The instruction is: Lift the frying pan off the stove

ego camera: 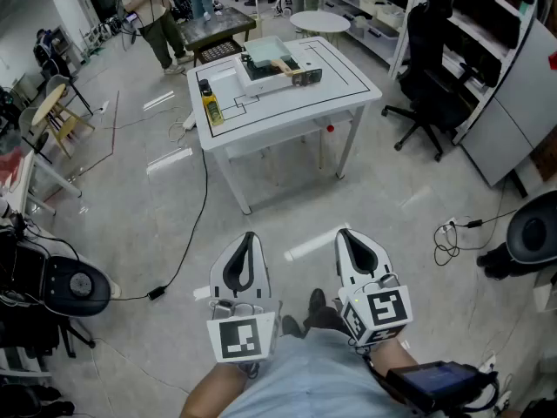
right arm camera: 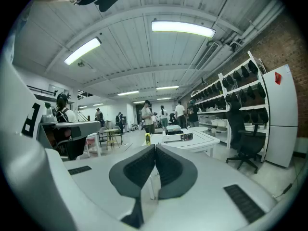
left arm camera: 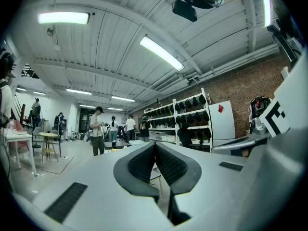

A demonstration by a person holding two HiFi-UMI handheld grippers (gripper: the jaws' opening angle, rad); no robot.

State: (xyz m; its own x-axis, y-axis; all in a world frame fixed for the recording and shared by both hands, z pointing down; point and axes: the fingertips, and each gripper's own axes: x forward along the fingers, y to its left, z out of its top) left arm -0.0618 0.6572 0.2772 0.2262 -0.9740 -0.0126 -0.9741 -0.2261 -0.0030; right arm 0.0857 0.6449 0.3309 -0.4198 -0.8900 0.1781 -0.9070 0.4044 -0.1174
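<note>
1. The left tongs (ego camera: 250, 234) are pressed together with nothing between them, held low and near the person's body above the grey floor.
2. The right tongs (ego camera: 342, 232) are likewise together and empty, just right of the left pair and level with them.
3. Both point toward the far white rectangular bench with black line markings (ego camera: 344, 90), which stands well apart from them.
4. On that bench the pale frying pan with a tan handle (ego camera: 266, 56) sits on the white box-shaped stove (ego camera: 261, 78), near the far left part of the top; it is too small to make out in more detail.
5. A yellow bottle (ego camera: 211, 109) lies on the bench's left edge.
6. A black swivel office chair (ego camera: 428, 81) stands to the right of the bench.
7. A black cable (ego camera: 197, 229) trails across the floor on the left.
</note>
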